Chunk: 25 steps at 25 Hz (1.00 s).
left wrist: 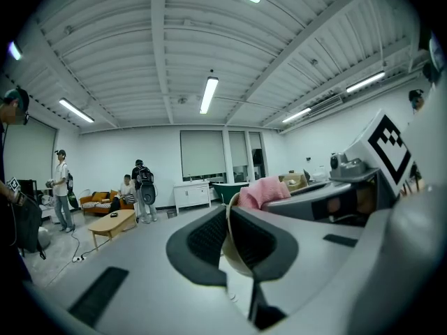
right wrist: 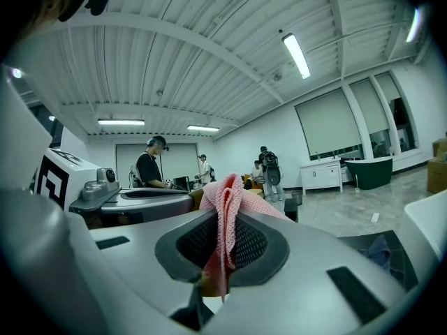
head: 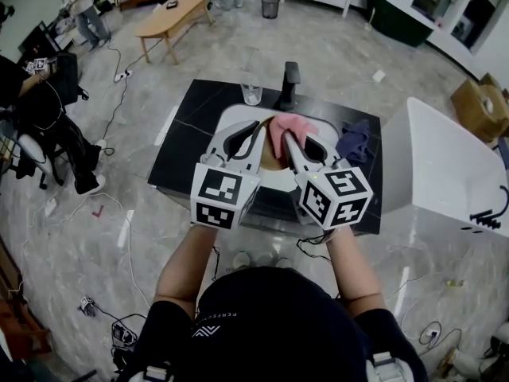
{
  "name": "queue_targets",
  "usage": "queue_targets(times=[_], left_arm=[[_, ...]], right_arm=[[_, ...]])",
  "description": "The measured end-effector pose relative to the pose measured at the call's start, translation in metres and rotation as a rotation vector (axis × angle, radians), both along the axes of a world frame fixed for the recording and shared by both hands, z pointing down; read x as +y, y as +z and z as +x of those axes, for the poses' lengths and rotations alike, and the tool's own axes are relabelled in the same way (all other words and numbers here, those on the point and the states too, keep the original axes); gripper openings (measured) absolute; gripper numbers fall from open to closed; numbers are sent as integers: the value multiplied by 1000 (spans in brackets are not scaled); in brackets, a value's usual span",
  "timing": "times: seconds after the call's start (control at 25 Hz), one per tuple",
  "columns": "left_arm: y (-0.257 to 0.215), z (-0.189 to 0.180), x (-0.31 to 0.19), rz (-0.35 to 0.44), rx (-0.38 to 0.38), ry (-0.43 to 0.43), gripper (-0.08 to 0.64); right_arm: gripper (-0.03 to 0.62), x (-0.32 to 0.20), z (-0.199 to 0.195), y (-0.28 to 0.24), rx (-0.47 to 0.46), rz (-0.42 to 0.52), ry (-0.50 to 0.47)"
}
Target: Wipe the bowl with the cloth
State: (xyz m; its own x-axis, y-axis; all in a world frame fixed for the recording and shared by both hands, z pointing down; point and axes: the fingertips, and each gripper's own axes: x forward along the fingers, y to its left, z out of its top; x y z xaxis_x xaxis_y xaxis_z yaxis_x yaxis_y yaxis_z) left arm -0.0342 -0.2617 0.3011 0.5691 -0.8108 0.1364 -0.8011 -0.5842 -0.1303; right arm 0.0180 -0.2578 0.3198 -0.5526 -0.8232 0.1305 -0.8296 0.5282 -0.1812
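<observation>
Both grippers are held up over the white sink (head: 235,116). My left gripper (head: 257,134) is shut on the rim of a beige bowl (head: 271,159), which stands on edge between its jaws. In the left gripper view the rim of the bowl (left wrist: 235,251) runs between the pads of the left gripper (left wrist: 229,218). My right gripper (head: 291,139) is shut on a pink cloth (head: 279,129). The pink cloth (right wrist: 228,211) sticks up and hangs down from the right gripper (right wrist: 227,237). The pink cloth (left wrist: 263,191) rests against the bowl's far edge, and the bowl (right wrist: 198,198) shows just behind the cloth.
The sink sits in a black counter (head: 184,148). A black faucet (head: 289,84) and a clear glass (head: 251,92) stand behind the sink. A dark blue cloth (head: 353,140) lies on the counter to the right. A white appliance (head: 442,172) stands further right. People stand far off.
</observation>
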Motion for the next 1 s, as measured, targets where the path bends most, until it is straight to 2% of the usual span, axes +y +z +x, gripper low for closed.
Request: queue_targets(times=[0.68, 0.88, 1.0], left_arm=[[5, 7, 6, 20, -44, 9, 20], [8, 9, 7, 23, -53, 12, 20], [9, 9, 7, 18, -37, 12, 20]], right_arm=[[48, 7, -18, 23, 263, -7, -63], [48, 14, -27, 35, 378, 4, -120], [48, 20, -35, 40, 399, -2, -175]])
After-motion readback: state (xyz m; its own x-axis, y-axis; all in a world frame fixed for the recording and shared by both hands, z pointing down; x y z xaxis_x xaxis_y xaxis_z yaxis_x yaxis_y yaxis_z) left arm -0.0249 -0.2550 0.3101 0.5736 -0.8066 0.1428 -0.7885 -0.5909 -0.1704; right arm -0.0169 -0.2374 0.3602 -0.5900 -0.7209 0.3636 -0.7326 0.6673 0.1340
